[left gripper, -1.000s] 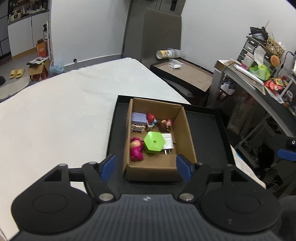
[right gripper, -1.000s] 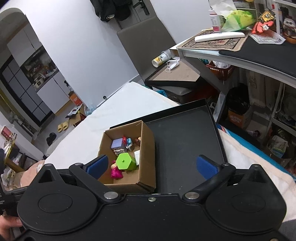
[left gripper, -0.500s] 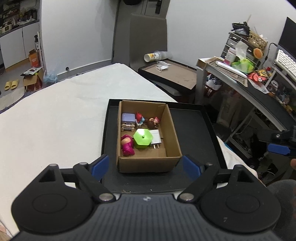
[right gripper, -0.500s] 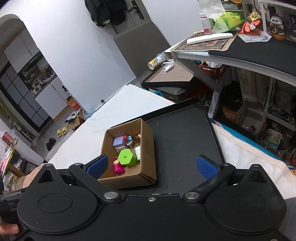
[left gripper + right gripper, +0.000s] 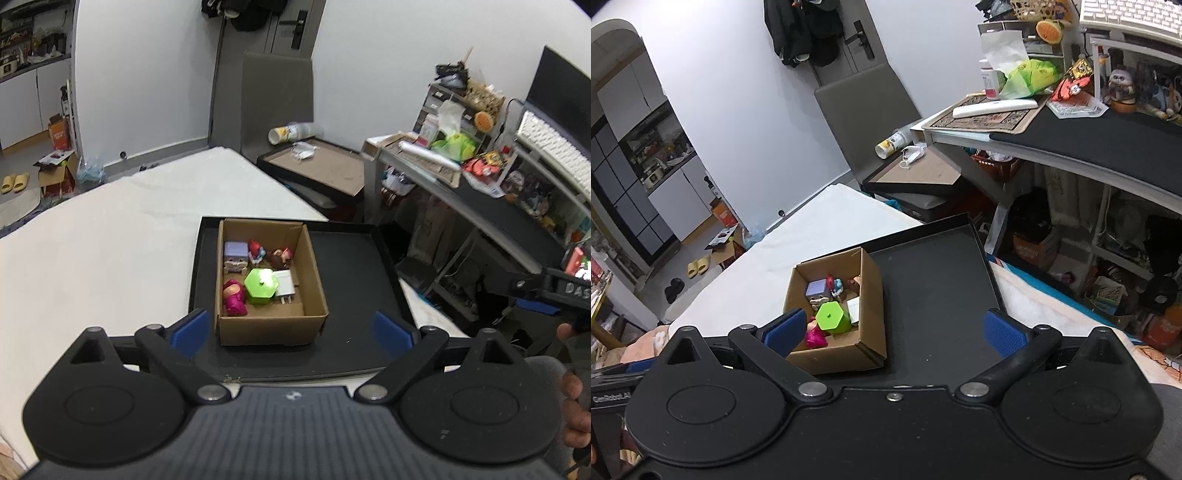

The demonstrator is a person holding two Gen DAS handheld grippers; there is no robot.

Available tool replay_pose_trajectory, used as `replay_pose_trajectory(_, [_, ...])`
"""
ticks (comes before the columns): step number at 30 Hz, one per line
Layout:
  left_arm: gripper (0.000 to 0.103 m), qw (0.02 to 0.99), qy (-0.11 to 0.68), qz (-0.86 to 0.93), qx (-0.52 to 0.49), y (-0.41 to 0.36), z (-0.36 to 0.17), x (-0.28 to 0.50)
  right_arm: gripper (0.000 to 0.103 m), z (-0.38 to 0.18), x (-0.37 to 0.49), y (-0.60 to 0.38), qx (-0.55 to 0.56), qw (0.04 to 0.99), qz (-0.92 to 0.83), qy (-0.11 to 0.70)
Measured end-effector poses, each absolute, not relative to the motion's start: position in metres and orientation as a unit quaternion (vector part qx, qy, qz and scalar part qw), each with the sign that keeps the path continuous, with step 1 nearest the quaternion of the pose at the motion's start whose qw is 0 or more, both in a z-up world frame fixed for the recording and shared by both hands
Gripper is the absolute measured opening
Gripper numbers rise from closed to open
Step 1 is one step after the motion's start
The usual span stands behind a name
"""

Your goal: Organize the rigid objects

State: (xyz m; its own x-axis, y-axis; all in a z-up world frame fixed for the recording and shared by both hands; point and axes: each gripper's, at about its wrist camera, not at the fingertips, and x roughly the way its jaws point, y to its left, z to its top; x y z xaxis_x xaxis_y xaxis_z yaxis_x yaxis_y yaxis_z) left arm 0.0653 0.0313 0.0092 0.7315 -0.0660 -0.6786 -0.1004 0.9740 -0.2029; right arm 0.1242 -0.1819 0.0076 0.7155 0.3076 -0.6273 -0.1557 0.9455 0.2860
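A brown cardboard box (image 5: 271, 326) (image 5: 871, 295) stands on the left part of a black tray (image 5: 354, 280) (image 5: 934, 291). Inside it lie a green hexagonal piece (image 5: 261, 285) (image 5: 832, 316), a pink figure (image 5: 233, 298) (image 5: 815, 336), a lilac block toy (image 5: 235, 254) (image 5: 817, 291), small figurines (image 5: 281, 256) and a white plug (image 5: 286, 287). My left gripper (image 5: 291, 330) is open and empty, held back above the tray's near edge. My right gripper (image 5: 894, 330) is open and empty, higher up and nearer than the box.
The tray lies on a white bed surface (image 5: 110, 240). A grey chair (image 5: 277, 107) and a second framed board (image 5: 317, 166) stand beyond it. A cluttered desk (image 5: 1071, 125) with shelves is at the right. The right gripper's body shows in the left wrist view (image 5: 554, 288).
Both grippers have drawn back and up from the box, which looks smaller now. Both stay open and empty. The box's contents have not moved.
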Motion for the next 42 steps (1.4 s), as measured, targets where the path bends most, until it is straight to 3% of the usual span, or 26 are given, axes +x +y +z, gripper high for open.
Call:
replay_pose_trajectory(4, [0.102, 0.929, 0.349, 0.000, -0.121, 0.030, 0.023, 0.049, 0.103, 0.018, 0.113, -0.178, 0.098, 0.921, 0.129, 0.355])
replay_pose_trajectory(24, [0.102, 0.942, 0.317, -0.012, -0.112, 0.025, 0.053, 0.002, 0.103, 0.053, 0.060, -0.161, 0.036, 0.940, 0.099, 0.326])
replay_pose_trajectory(42, [0.102, 0.945, 0.314, -0.009, -0.091, 0.015, 0.055, -0.011, 0.103, 0.047, 0.042, -0.162, 0.015, 0.939, 0.102, 0.329])
